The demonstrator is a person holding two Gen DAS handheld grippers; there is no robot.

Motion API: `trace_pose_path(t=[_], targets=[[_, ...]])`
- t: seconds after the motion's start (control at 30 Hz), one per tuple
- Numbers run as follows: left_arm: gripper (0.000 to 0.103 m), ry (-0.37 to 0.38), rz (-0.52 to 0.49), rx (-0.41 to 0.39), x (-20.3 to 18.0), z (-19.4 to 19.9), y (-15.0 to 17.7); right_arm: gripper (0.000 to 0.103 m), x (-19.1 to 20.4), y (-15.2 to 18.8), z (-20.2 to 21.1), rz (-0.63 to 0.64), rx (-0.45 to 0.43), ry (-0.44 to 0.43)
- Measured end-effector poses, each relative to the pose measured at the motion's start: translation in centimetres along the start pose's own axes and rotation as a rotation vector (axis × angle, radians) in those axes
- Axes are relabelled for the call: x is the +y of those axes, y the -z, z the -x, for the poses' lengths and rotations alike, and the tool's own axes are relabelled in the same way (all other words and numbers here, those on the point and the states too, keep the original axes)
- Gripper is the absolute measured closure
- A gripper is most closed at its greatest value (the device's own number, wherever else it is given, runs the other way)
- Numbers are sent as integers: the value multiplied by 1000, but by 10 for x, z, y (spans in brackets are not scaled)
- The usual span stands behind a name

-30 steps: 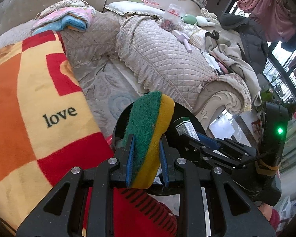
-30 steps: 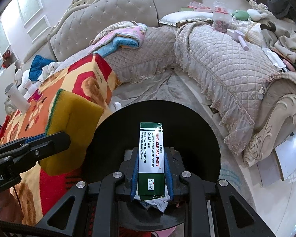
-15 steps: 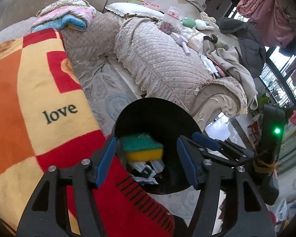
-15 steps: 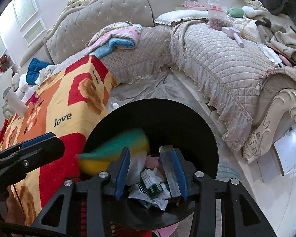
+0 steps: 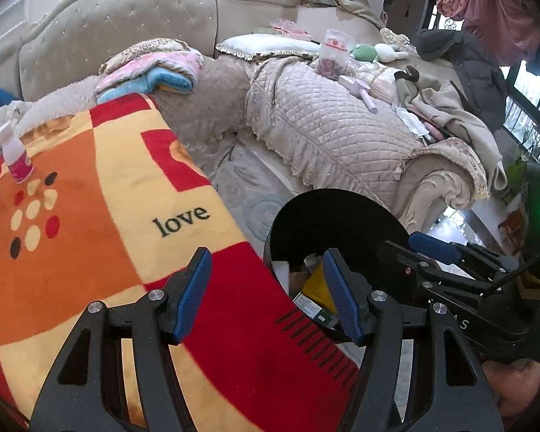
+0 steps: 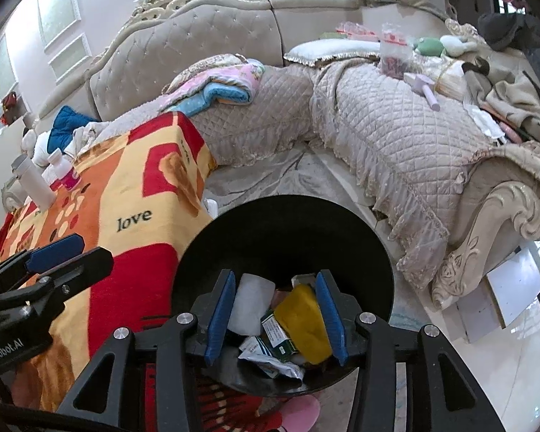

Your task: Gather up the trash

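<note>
Trash (image 6: pixel 298 320) in bin (image 6: pixel 284 230); both tongs (image 5: pixel 266 293) (image 6: pixel 275 318) wide, seemingly empty.

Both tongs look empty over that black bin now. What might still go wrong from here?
The right tongs hang open low over the black bin; swinging away carelessly might catch its rim and tip out the yellow sponge and green box. The left tongs, also open, sit near the blanket, where the small pink-labelled bottle stands upright and may topple if the fabric is tugged.
</note>
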State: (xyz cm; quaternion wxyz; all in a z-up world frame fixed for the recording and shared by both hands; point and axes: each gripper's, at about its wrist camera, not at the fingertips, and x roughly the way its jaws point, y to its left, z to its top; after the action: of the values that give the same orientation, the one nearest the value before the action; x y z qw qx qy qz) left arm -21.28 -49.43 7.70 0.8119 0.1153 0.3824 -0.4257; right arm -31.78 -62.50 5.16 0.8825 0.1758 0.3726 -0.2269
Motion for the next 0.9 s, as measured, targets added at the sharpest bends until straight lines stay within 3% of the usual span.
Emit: trace_pose_path(t=[0.1, 0.7, 0.9], targets=[[40, -20, 3, -23, 2, 8, 2, 37, 5, 1, 8, -2, -28, 3], [40, -92, 50, -106, 20, 41, 13, 36, 29, -1, 37, 1, -100, 5], [40, -102, 56, -117, 23, 46, 16, 30, 35, -3, 43, 9, -116, 10]])
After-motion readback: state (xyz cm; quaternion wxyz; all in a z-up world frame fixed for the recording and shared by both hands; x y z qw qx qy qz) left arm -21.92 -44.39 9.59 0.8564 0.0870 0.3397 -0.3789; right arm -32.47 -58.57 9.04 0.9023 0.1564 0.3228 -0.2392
